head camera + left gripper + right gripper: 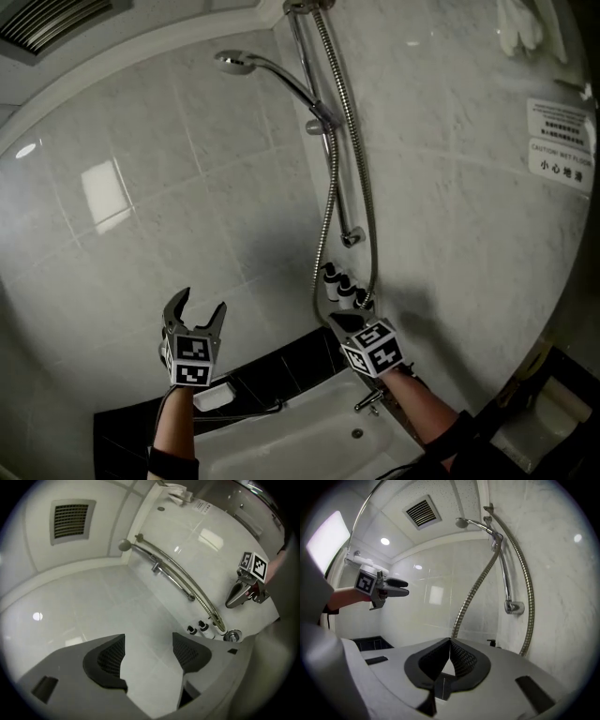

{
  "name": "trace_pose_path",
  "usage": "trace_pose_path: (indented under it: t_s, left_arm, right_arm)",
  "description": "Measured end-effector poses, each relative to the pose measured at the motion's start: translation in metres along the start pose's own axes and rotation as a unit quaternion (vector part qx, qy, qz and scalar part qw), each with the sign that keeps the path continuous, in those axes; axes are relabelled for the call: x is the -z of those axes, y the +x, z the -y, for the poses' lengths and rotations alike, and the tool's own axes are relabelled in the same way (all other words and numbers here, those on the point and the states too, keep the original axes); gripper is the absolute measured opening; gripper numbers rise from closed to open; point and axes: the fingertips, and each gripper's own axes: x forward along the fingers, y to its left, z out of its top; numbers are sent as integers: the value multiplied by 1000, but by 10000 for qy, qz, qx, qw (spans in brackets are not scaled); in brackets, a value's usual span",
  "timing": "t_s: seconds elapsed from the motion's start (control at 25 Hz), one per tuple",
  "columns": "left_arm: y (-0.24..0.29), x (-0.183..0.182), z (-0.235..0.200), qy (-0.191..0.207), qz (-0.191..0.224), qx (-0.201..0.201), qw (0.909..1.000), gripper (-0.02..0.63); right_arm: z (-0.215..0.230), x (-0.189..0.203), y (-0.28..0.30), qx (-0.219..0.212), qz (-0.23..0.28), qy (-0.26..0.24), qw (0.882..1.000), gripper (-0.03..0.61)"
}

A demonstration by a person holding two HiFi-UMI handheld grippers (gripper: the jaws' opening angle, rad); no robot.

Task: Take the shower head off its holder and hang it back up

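Nearest you are the tongs themselves. Your left gripper (pixel 202 305) has its jaws wide apart, with only bare tile showing between the pads. Your right gripper (pixel 342 323) has its jaws pressed together on nothing.

The shower head (pixel 234 62) sits in its holder (pixel 323 117), high above both tongs: up and to the right of the left one, almost straight over the right one, and well apart from each. I judge the lift-off not yet begun. The open left jaws look ready to take the handle, while the closed right pair seems only to be waiting.

The holder rides on a chrome slide rail (pixel 342 178). The metal hose (pixel 361 187) hangs beside the rail and loops down to just beside your right gripper's tips. Three small bottles (pixel 342 286) stand just above those tips.

The walls are glossy pale marble tile (pixel 169 216) that throws back the lights, so the chrome may be slippery too. Below both tongs lies a white tub (pixel 309 422) set in a black stone ledge (pixel 281 370). A soap dish (pixel 214 396) sits under your left gripper and a tap (pixel 370 401) under your right. A ceiling vent (pixel 47 23) is far up to the left, and a wet-floor notice (pixel 561 167) is off to the right.
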Motion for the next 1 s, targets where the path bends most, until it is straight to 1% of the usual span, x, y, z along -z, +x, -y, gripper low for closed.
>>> trace_pose_path:
  t_s: [0.04, 0.12, 0.2, 0.24, 0.32, 0.36, 0.4, 0.48, 0.52, 0.56, 0.6, 0.68, 0.8, 0.84, 0.96, 1.0]
  left_arm:
    - [10, -21, -5, 194, 118, -37, 9997, 324]
    - [29, -65, -12, 719, 320, -91, 9969, 324]
    - [46, -108, -17, 1361, 453, -180, 9895, 324]
    - [53, -129, -20, 1717, 505, -252, 9835, 324]
    - [68, -170, -25, 2405, 595, -404, 9680, 324]
    - [75, -190, -26, 2653, 634, -448, 9610, 330]
    - [81, -208, -28, 2809, 670, -463, 9563, 342]
    - [93, -242, -29, 3010, 716, -472, 9498, 342]
    - [98, -256, -30, 3164, 720, -500, 9446, 342]
    - [104, -270, -31, 3379, 711, -550, 9369, 342]
    - [108, -282, -32, 3639, 690, -615, 9268, 342]
    - [118, -306, -39, 4192, 609, -783, 9025, 342]
    - [134, -336, -55, 4965, 321, -1123, 8601, 342]
    - [137, -349, -56, 5185, 302, -1248, 8454, 342]
    - [139, -388, -47, 5734, 499, -1527, 8034, 342]
    - [142, -396, -47, 5882, 505, -1597, 7912, 342]
  right_arm:
    - [4, -13, 0, 10, 71, -37, 10000, 20]
    - [13, -37, 0, 43, 213, -53, 9997, 20]
    - [21, -59, -1, 111, 350, -59, 9993, 20]
    - [25, -70, -2, 152, 423, -60, 9990, 20]
    - [32, -93, -4, 220, 588, -44, 9980, 20]
    - [36, -105, -5, 242, 672, -46, 9974, 20]
    - [40, -118, -6, 260, 749, -64, 9968, 20]
    - [50, -140, -9, 310, 858, -109, 9958, 20]
    - [56, -148, -11, 344, 892, -116, 9954, 20]
    - [62, -156, -13, 380, 918, -116, 9950, 20]
    - [67, -161, -16, 413, 942, -111, 9946, 20]
    - [77, -170, -20, 459, 983, -86, 9941, 20]
    - [90, -177, -22, 494, 1018, -2, 9936, 20]
    - [93, -178, -22, 505, 1021, 8, 9935, 20]
    - [103, -180, -22, 525, 1014, -5, 9935, 20]
    - [106, -181, -22, 532, 1014, -11, 9934, 20]
